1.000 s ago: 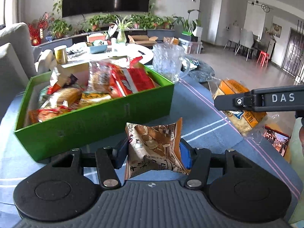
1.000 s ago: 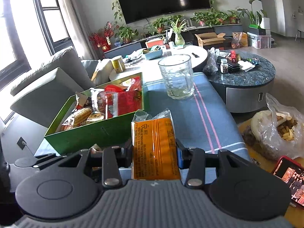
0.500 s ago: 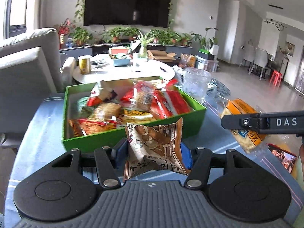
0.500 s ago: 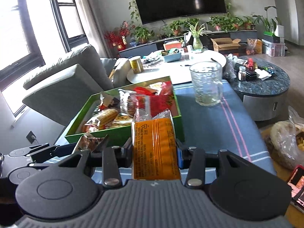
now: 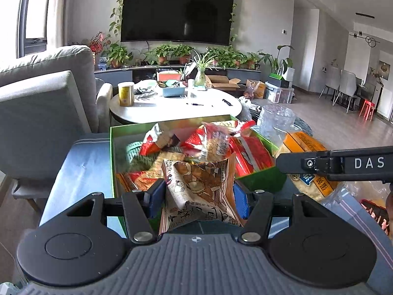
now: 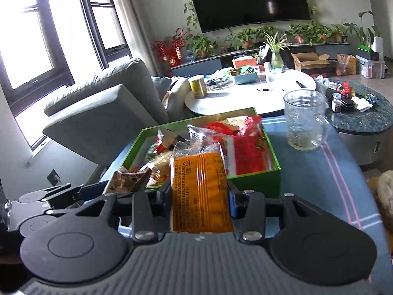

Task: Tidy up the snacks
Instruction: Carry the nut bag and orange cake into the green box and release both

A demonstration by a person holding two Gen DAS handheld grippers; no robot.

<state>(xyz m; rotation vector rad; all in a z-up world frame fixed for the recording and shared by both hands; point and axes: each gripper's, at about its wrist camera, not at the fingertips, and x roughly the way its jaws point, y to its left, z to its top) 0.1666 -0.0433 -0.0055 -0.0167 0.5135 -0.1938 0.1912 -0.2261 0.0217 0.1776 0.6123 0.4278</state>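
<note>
The left gripper (image 5: 197, 196) is clamped partway closed on a crumpled brown packet (image 5: 196, 191), its blue pads (image 5: 155, 196) pressing the packet's sides, so the packet stands upright between them over the near edge of the green box (image 5: 260, 179). Beside it the right gripper (image 6: 200, 196) is likewise closed partway on an orange packet (image 6: 200, 191), held upright with its clear crimped top pointing away, just short of the box's near wall. In the left view the right gripper shows as a black bar from the right edge, with the orange packet hanging from it near the box's right corner

The box sits on a table covered by a blue cloth (image 6: 316, 172) with pink and white stripes. It lies toward the table's left side, its far wall near the far edge, and it is heaped with snacks (image 5: 196, 145): red wrappers on the right, a clear bag of biscuits in the middle, yellowish packs at the near left corner. A glass mug (image 6: 304, 123) stands on the cloth near the far right corner, apart from the box

Beyond the table are a white round table (image 6: 250, 91), a grey sofa (image 5: 44, 103) to the left, and a dark screen (image 5: 176, 12) on the wall above a row of plants
</note>
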